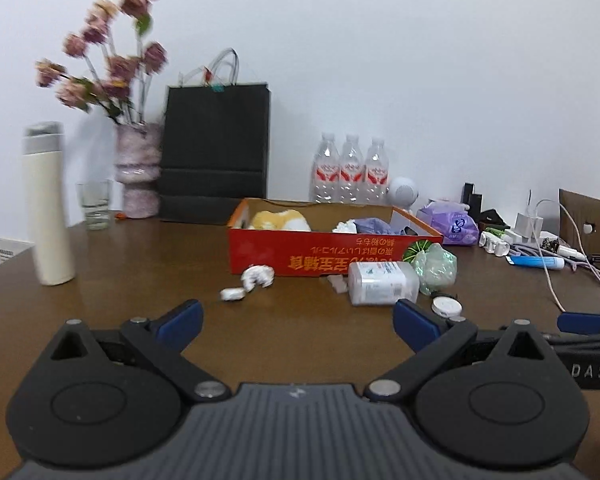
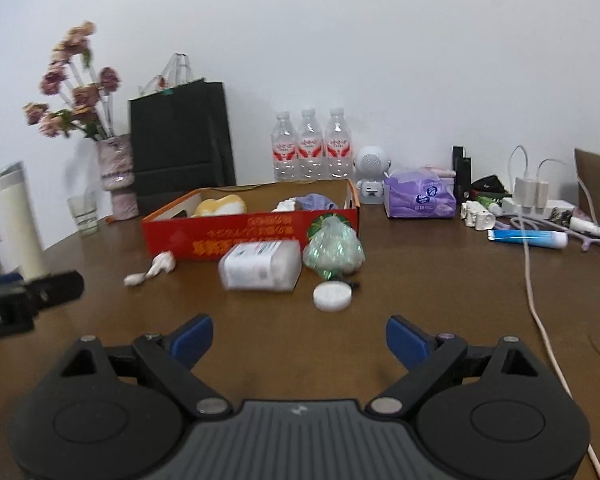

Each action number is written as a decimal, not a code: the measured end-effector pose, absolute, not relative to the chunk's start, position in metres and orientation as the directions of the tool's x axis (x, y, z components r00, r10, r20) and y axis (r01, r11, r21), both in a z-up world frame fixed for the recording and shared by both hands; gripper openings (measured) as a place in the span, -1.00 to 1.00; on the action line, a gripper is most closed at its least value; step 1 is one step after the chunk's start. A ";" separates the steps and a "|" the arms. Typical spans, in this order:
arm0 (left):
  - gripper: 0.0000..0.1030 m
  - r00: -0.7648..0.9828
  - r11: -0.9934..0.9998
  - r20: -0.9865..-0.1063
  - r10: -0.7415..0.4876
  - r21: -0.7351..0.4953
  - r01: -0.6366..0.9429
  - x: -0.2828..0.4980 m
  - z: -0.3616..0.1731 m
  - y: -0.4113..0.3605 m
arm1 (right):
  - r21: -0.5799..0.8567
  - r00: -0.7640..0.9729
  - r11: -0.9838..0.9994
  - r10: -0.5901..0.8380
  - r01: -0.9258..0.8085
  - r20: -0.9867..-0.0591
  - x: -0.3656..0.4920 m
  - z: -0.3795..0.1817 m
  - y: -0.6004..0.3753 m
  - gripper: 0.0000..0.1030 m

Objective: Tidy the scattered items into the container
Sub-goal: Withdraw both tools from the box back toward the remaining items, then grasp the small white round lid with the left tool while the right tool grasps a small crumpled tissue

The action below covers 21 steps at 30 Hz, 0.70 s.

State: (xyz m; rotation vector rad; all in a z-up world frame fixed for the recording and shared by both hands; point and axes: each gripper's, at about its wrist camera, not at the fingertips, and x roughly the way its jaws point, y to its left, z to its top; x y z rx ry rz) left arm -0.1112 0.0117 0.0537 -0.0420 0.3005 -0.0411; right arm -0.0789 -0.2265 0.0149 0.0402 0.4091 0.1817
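A red cardboard box (image 1: 300,252) (image 2: 188,232) sits mid-table and holds a yellow plush (image 1: 278,220), white tissue and purple cloth. In front of it lie crumpled white tissue wads (image 1: 256,276) (image 2: 156,266), a white plastic bottle on its side (image 1: 382,282) (image 2: 262,266), a green crinkled bag (image 1: 436,266) (image 2: 334,250) and a white round lid (image 1: 446,306) (image 2: 332,296). My left gripper (image 1: 298,326) is open and empty, short of the items. My right gripper (image 2: 300,340) is open and empty, short of the lid.
A cream flask (image 1: 48,204), glass (image 1: 94,204), flower vase (image 1: 138,168), black paper bag (image 1: 216,152) and three water bottles (image 1: 350,172) stand behind. A purple tissue pack (image 2: 418,196), blue tube (image 2: 528,238), chargers and cables (image 2: 530,264) lie to the right.
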 end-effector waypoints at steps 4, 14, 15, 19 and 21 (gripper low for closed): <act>1.00 0.956 0.998 -0.287 -0.063 -0.035 0.055 -0.152 0.042 0.018 | 0.085 0.924 0.985 0.168 -0.148 -0.343 -0.129 0.008 -0.228 0.82; 1.00 0.974 0.997 -0.222 -0.035 0.055 0.048 -0.194 0.031 0.003 | 0.030 0.948 0.979 0.204 -0.203 -0.246 -0.203 -0.007 -0.208 0.82; 1.00 0.973 0.997 -0.226 -0.038 0.050 0.051 -0.194 0.030 0.003 | 0.031 0.949 0.979 0.203 -0.201 -0.240 -0.205 -0.008 -0.208 0.82; 1.00 0.966 0.998 -0.256 -0.038 0.044 0.050 -0.190 0.022 0.001 | 0.067 0.945 0.979 0.204 -0.193 -0.257 -0.201 -0.012 -0.213 0.82; 1.00 0.961 0.998 -0.272 -0.042 0.033 0.053 -0.188 0.017 0.002 | 0.074 0.943 0.980 0.199 -0.186 -0.267 -0.198 -0.015 -0.215 0.82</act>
